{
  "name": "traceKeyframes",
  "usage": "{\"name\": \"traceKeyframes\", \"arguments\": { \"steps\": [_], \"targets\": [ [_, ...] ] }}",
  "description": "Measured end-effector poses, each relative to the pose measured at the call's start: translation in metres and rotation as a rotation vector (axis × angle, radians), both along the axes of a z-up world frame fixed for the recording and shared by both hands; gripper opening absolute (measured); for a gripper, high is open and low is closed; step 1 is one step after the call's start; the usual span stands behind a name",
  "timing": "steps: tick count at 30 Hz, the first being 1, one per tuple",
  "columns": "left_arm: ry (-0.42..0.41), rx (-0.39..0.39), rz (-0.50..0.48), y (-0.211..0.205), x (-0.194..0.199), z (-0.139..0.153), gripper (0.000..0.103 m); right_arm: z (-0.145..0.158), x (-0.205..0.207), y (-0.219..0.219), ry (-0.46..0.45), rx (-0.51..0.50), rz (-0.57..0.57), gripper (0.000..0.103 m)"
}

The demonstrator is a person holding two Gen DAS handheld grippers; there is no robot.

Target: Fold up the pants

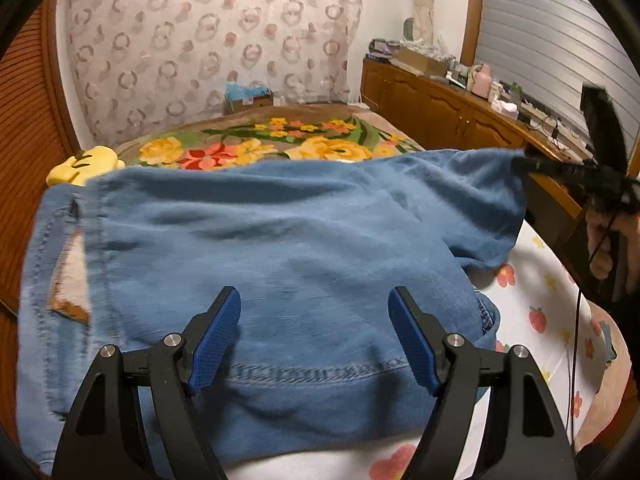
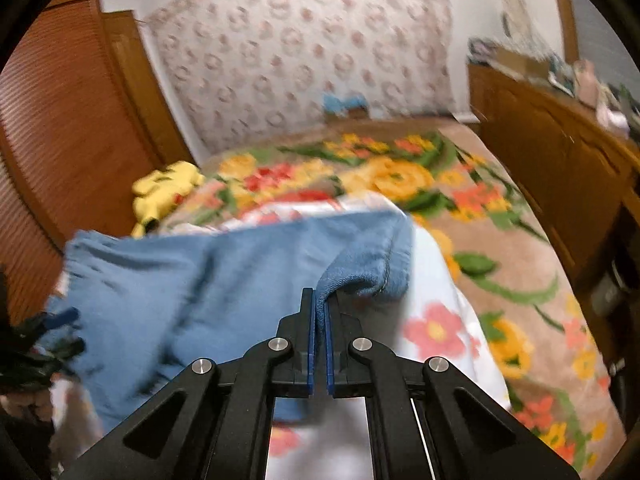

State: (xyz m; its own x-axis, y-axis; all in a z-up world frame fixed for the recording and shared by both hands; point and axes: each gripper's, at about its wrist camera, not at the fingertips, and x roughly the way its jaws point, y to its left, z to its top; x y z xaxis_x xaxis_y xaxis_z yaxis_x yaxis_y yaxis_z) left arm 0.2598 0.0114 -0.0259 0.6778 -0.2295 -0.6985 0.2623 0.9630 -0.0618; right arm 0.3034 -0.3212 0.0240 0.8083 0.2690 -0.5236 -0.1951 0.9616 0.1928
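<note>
The blue pants lie spread over the white floral sheet on the bed. The left gripper hovers just above the fabric, its fingers wide apart and holding nothing. The right gripper has its fingers pressed together on a raised pants corner.

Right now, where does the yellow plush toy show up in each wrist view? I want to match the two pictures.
Left wrist view: yellow plush toy at the left edge, just beyond the blue pants.
Right wrist view: yellow plush toy left of centre, above the pants.
Shared landmark: the floral blanket, directly right of the toy in both.
</note>
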Motion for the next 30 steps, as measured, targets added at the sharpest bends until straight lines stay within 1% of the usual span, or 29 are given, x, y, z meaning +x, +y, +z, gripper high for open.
{"name": "traceKeyframes", "arguments": {
  "steps": [5,10,13,15,16,17,20,23,25,26,28,30],
  "targets": [
    [-0.044,-0.008,0.048,0.025,-0.016,0.017,0.077,0.047,-0.021,0.05,-0.113,-0.016,0.138,0.003],
    [-0.081,-0.01,0.106,0.054,-0.034,0.031,0.077,0.078,-0.049,0.115,-0.187,-0.024,0.323,0.003],
    [-0.097,-0.009,0.134,0.068,-0.046,0.035,0.077,0.085,-0.066,0.148,-0.193,-0.02,0.43,0.003],
    [-0.101,-0.008,0.148,0.075,-0.05,0.036,0.077,0.081,-0.067,0.165,-0.165,-0.04,0.467,0.003],
    [-0.101,-0.006,0.151,0.077,-0.051,0.036,0.077,0.077,-0.068,0.171,-0.15,-0.054,0.487,0.006],
    [-0.102,-0.005,0.154,0.077,-0.053,0.036,0.077,0.072,-0.069,0.176,-0.139,-0.067,0.495,0.013],
    [-0.101,-0.002,0.148,0.075,-0.055,0.034,0.077,0.063,-0.065,0.174,-0.108,-0.086,0.49,0.029],
    [-0.096,-0.003,0.132,0.066,-0.053,0.032,0.077,0.06,-0.065,0.168,-0.103,-0.101,0.484,0.04],
    [-0.092,-0.004,0.119,0.062,-0.049,0.031,0.077,0.062,-0.073,0.168,-0.105,-0.11,0.48,0.04],
    [-0.09,-0.004,0.108,0.057,-0.046,0.03,0.077,0.066,-0.064,0.172,-0.109,-0.118,0.469,0.04],
    [-0.086,-0.001,0.091,0.05,-0.043,0.029,0.077,0.074,-0.058,0.173,-0.105,-0.132,0.443,0.04],
    [-0.077,0.003,0.068,0.04,-0.041,0.026,0.077,0.068,-0.053,0.165,-0.09,-0.134,0.413,0.041]
  ]
}}
